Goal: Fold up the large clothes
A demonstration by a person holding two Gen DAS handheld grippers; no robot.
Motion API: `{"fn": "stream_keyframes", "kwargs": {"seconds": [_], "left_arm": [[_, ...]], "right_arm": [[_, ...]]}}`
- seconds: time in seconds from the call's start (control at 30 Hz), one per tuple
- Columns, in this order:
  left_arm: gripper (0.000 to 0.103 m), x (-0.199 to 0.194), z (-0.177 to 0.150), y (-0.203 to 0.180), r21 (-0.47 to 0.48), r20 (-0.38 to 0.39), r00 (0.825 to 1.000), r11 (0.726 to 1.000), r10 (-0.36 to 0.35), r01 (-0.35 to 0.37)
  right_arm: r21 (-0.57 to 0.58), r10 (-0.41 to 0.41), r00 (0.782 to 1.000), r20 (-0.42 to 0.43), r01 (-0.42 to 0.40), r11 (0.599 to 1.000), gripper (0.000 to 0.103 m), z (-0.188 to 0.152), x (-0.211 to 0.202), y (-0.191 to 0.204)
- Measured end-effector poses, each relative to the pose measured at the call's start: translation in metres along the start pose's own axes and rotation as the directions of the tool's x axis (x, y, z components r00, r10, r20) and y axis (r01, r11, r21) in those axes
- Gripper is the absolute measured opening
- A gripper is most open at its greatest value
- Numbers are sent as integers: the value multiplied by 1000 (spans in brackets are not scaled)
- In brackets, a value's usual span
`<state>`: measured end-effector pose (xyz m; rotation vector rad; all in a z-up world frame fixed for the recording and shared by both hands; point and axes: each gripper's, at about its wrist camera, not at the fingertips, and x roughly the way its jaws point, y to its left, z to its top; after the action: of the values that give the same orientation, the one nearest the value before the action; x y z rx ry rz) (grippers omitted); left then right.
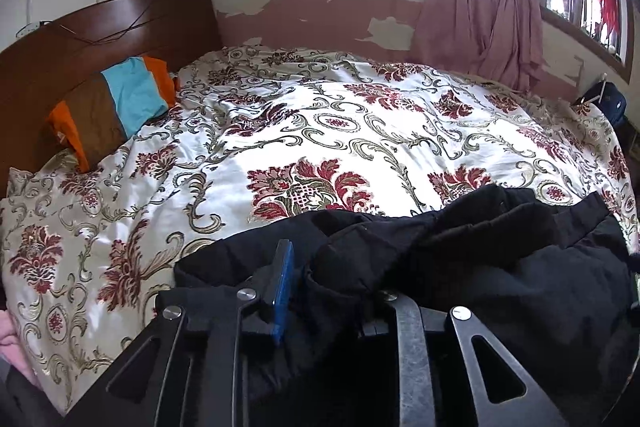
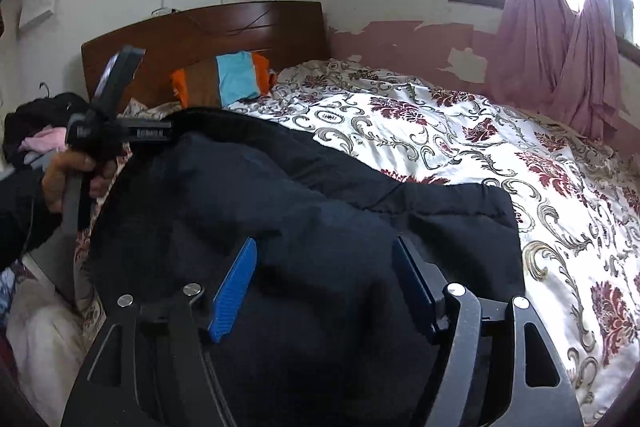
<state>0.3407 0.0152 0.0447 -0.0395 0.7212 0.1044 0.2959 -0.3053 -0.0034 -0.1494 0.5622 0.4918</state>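
A large black padded jacket lies crumpled along the near side of the bed. In the left wrist view the jacket fills the bottom of the picture. My left gripper sits low on it with its jaws a little apart. One blue pad shows bare, a fold of cloth bulges beside it, and the other finger is buried under the cloth. My right gripper stands open over the jacket, both blue pads wide apart and clear of the fabric. A hand holds the left gripper at the jacket's far end.
A floral bedspread covers the bed beyond the jacket. A striped orange, brown and blue pillow leans on the wooden headboard. Pink curtains hang at the window. Heaped clothes lie at the left, a dark bag at the right.
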Motion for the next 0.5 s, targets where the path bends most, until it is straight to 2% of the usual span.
{"fn": "stream_keyframes", "kwargs": {"seconds": [0.3, 0.43, 0.5], "left_arm": [[23, -45, 17, 7, -75, 13, 999, 996, -50, 51], [23, -55, 24, 19, -157, -16, 988, 977, -152, 147], [23, -59, 27, 27, -201, -29, 983, 965, -180, 171]], "right_arm": [[-8, -4, 1000, -28, 3, 1000, 73, -16, -18, 11], [-2, 1, 999, -38, -1, 1000, 75, -20, -21, 14], [-6, 2, 999, -37, -2, 1000, 76, -20, -22, 17]]}}
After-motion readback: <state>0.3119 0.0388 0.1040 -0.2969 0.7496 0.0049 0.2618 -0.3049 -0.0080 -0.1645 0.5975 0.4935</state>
